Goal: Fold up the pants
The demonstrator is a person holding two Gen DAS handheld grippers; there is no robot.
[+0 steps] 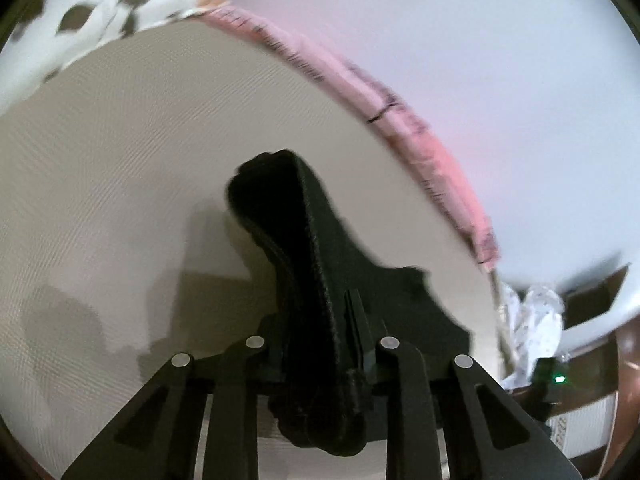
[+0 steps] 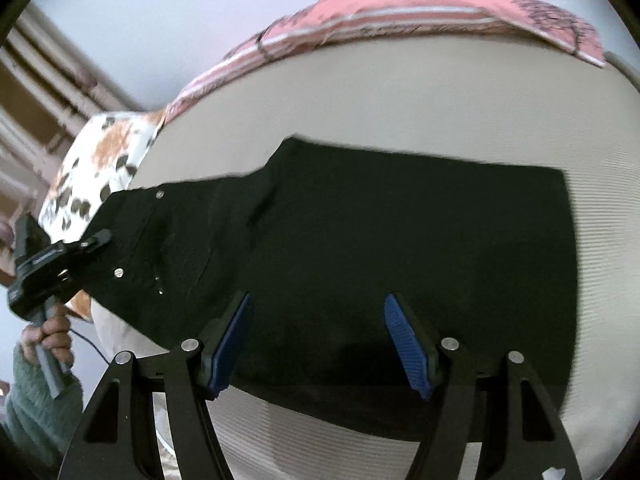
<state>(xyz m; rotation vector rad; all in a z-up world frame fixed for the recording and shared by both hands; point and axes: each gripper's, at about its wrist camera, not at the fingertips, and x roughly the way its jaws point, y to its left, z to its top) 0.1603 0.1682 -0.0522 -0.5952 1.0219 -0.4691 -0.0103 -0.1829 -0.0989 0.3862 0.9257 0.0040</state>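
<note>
Black pants [image 2: 380,240] lie spread across a beige ribbed bed sheet [image 2: 480,100], the waistband with its metal buttons towards the left. My left gripper [image 2: 96,240], held by a hand [image 2: 48,336], is shut on that waistband end and holds it raised off the sheet. In the left wrist view the pants [image 1: 304,240] hang bunched between the fingers of the left gripper [image 1: 320,320], which hides the pads. My right gripper [image 2: 318,340] stands open over the near edge of the pants, its blue pads [image 2: 404,344] wide apart with nothing pinched.
A pink striped blanket [image 2: 400,12] runs along the far edge of the bed. A white pillow with brown and orange spots [image 2: 92,160] lies at the left end. A green sleeve [image 2: 32,408] is at lower left. Crumpled white cloth [image 1: 532,320] sits beyond the bed edge.
</note>
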